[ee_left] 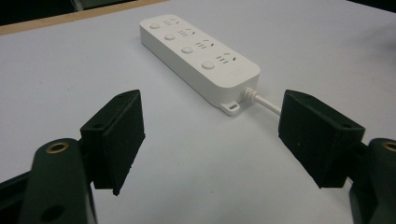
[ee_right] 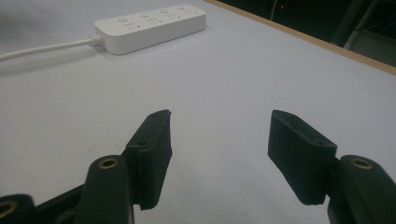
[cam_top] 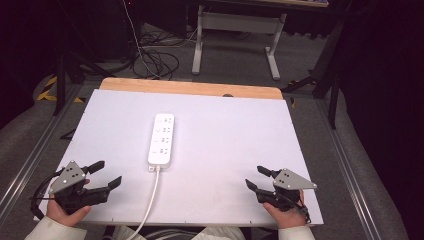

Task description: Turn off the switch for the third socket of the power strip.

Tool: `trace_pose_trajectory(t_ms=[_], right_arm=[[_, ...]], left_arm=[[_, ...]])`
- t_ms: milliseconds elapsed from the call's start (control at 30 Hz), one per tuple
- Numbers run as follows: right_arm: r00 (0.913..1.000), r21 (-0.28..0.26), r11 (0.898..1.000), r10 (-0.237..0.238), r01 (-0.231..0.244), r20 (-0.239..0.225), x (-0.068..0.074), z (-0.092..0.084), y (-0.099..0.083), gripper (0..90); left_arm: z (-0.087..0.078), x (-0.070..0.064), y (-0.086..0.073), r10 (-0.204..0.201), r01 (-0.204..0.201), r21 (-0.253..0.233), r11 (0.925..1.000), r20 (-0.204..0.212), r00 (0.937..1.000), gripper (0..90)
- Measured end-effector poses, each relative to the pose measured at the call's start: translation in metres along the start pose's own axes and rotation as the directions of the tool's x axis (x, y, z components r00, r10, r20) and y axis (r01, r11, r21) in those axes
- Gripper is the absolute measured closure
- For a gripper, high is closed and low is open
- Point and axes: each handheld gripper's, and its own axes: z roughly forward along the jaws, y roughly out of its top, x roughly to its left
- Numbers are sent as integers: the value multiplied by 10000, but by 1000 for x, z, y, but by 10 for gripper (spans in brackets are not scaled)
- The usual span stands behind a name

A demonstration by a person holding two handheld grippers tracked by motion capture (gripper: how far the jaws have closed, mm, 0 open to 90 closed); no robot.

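We hold both grippers low at the near edge of the counter, the left gripper at seven o'clock and the right gripper at five; both sets of jaws stand released, nothing between them. The power strip lies flat near the counter's middle, well apart from either. Its long axis runs twelve to six, the cable leaving its near end toward six. We judge the risk to be a one-sided nudge spinning the light strip, or the trailing cable dragging it askew.
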Motion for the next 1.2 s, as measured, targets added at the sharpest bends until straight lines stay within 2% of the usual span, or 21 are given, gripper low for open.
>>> trace_pose_trajectory(t_ms=[167,367,500,567,600,767,867,1033,1200], right_arm=[[10000,-26,10000,-25,25,26,0,0,0,400],[10000,-56,10000,-61,61,5,0,0,0,399],[10000,-35,10000,-60,60,-22,0,0,1,400],[10000,-32,10000,-44,44,-33,0,0,1,400],[10000,30,10000,-43,43,-61,0,0,1,400],[10000,26,10000,-17,17,-95,1,1,1,402],[9999,60,10000,67,-66,-116,1,2,1,402],[9999,100,9999,43,-42,-123,1,2,1,402],[9999,128,9999,55,-54,-124,1,3,1,402]], left_arm=[[0,-1,1,304,-303,73,9995,-272,9992,234],[-2,-1,2,397,-393,119,9992,-392,9984,235],[-3,-3,4,138,-137,51,9999,-264,9996,233],[-4,-4,4,363,-363,-11,9993,-54,9993,227],[-4,-5,5,355,-355,36,9994,37,9994,228],[-1,-7,9,467,-467,41,9989,47,9989,236],[1,-5,14,282,-283,70,9996,105,9995,255],[5,-5,25,272,-272,343,9990,7,9996,278],[10,-5,42,532,-541,451,9975,221,9983,288]])
